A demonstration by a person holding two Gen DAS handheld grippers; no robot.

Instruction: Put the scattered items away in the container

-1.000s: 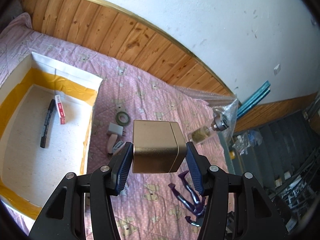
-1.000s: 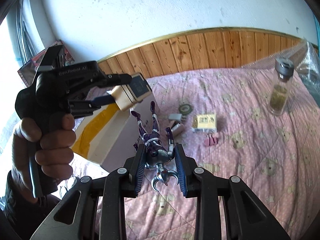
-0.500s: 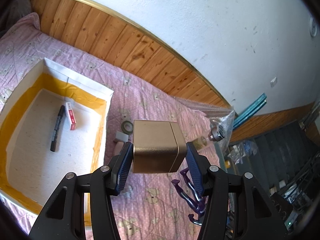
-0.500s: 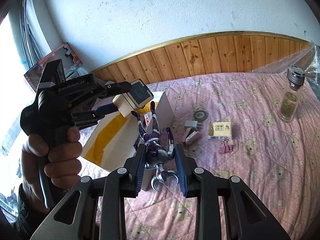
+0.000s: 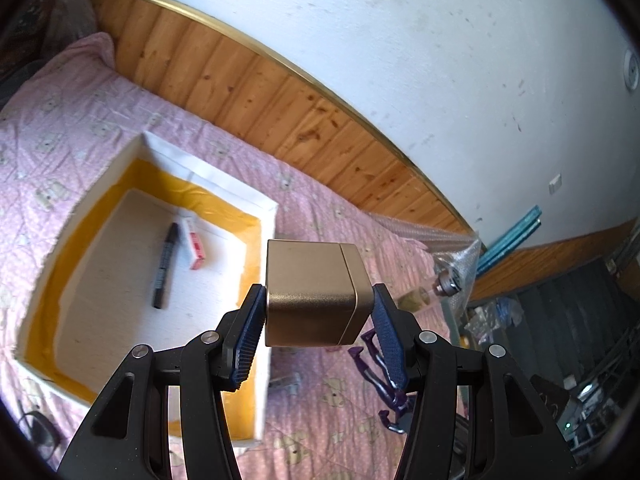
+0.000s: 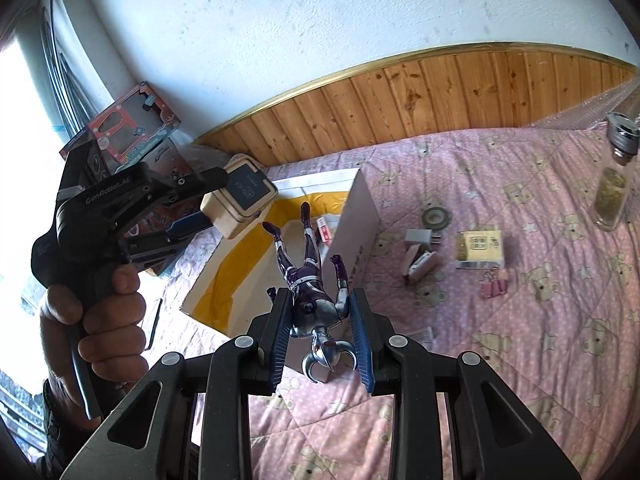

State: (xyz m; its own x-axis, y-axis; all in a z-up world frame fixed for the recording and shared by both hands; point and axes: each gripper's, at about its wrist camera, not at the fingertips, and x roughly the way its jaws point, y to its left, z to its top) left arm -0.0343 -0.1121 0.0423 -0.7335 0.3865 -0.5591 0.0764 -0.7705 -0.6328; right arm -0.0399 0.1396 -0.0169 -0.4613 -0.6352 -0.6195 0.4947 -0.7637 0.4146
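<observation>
A household tidy-up, part done. At the left of the bed point(image 6: 520, 360), a white container point(image 5: 269, 216) with yellow tape round its inner walls sits on the pink bear-print cover, already holding a black marker point(image 5: 163, 266) and a small red-and-white box point(image 5: 196, 250). Above its near right wall, the left gripper point(image 5: 318, 328) carries a gold cube-shaped box point(image 5: 310, 300), its blue fingers point(image 5: 248, 344) pressed against two opposite sides; seen from the right wrist, a hand point(image 6: 108, 320) holds that tool over the container's left edge. The right gripper point(image 6: 320, 344) has its fingers closed on a purple and silver toy figure point(image 6: 312, 300), head nearest the camera, legs pointing out over the container's open top.

Both carried items look close to being dropped in, though neither has been let go. Further right, scattered on the cover and well apart from the container, lie a roll of tape point(image 6: 437, 216), a grey plug adapter point(image 6: 420, 238), a small pink and white stapler-like item point(image 6: 419, 267), a yellow printed box point(image 6: 479, 249) and pink binder clips point(image 6: 495, 286). At the far right stands a glass bottle point(image 6: 614, 192) with a metal cap. By this view, two items are in, two are on the way, and about six await collection.
</observation>
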